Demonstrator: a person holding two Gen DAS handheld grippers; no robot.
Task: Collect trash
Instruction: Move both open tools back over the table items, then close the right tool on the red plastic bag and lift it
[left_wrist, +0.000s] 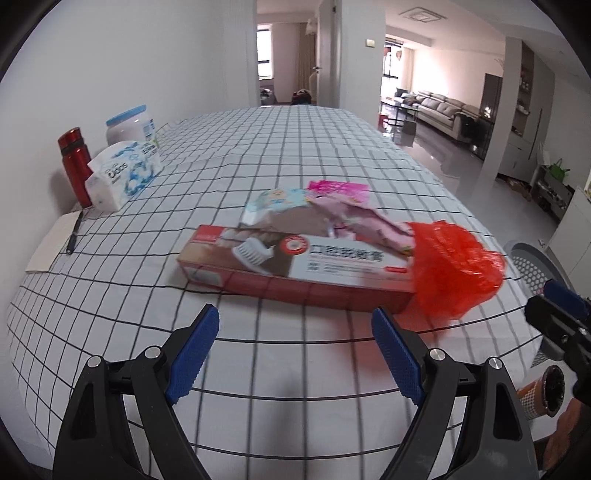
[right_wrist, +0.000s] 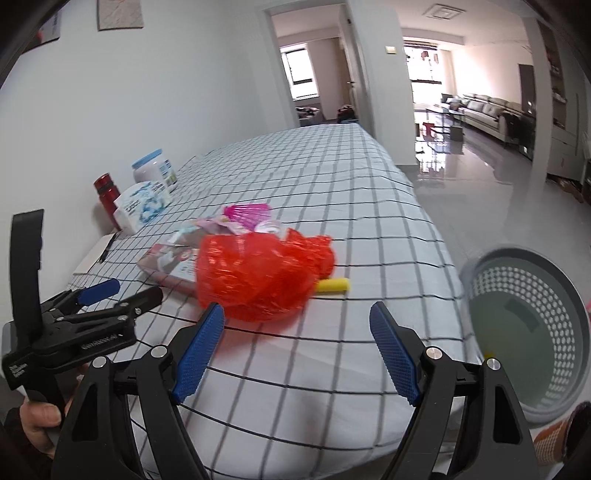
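Observation:
A heap of trash lies on the checked tablecloth (left_wrist: 280, 147): a red toothpaste box (left_wrist: 295, 264), a crumpled red plastic bag (left_wrist: 456, 267), pink and pale wrappers (left_wrist: 332, 210). In the right wrist view the red bag (right_wrist: 258, 273) is nearest, with the box (right_wrist: 170, 266) behind it and a yellow piece (right_wrist: 334, 285) to its right. My left gripper (left_wrist: 295, 343) is open and empty, just short of the box. My right gripper (right_wrist: 297, 343) is open and empty, just short of the bag. A grey perforated bin (right_wrist: 532, 332) stands off the table's right edge.
A red bottle (left_wrist: 75, 164), a white jar with a blue lid (left_wrist: 129, 125) and a tissue pack (left_wrist: 123, 173) stand at the table's left edge by the wall. A notepad with a pen (left_wrist: 55, 240) lies in front of them. Glossy floor and a sofa (left_wrist: 443, 109) lie to the right.

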